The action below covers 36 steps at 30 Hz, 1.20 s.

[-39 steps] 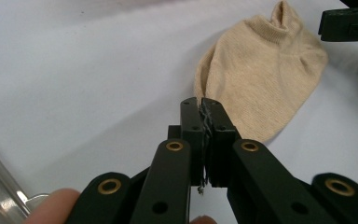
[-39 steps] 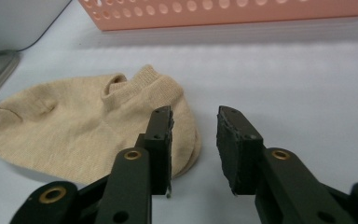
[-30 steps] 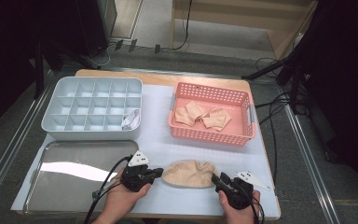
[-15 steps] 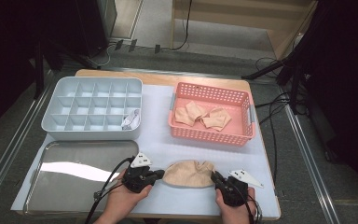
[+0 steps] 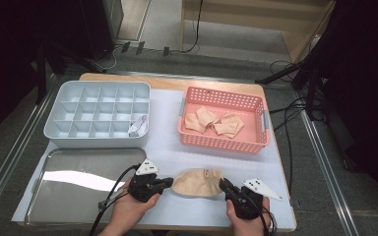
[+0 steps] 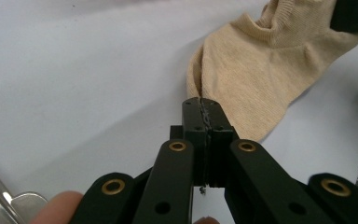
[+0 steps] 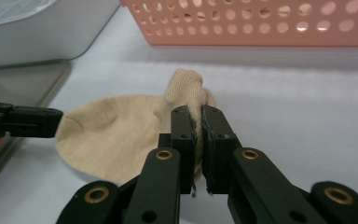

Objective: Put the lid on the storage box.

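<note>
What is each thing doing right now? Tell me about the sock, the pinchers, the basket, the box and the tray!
Sock: flat on the table, one end pinched up.
Left gripper: shut on the sock's edge.
Right gripper: shut on the sock.
Basket: holds more socks.
Box: one compartment filled.
Tray: bare.

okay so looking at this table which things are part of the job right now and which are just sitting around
In the job:
- beige sock
- left gripper, shut at its toe edge
- right gripper, pinching its cuff fabric

Lying about:
- pink basket with more socks
- grey divided box
- metal tray
</note>
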Each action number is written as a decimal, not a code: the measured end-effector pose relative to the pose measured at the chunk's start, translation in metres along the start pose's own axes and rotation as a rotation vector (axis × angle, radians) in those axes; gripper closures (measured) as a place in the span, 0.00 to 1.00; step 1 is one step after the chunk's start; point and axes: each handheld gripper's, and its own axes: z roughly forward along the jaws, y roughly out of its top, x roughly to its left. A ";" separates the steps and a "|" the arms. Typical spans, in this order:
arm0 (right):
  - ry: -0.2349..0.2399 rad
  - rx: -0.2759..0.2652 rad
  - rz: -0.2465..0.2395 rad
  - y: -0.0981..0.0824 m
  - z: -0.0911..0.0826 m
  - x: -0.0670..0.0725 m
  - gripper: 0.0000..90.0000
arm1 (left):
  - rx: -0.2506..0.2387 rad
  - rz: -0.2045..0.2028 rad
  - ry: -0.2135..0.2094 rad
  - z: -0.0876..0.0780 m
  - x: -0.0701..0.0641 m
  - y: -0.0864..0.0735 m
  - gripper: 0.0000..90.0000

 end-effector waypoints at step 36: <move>0.282 0.103 -0.147 -0.015 0.039 0.074 0.66 | -0.032 -0.041 0.015 -0.007 0.007 0.006 0.93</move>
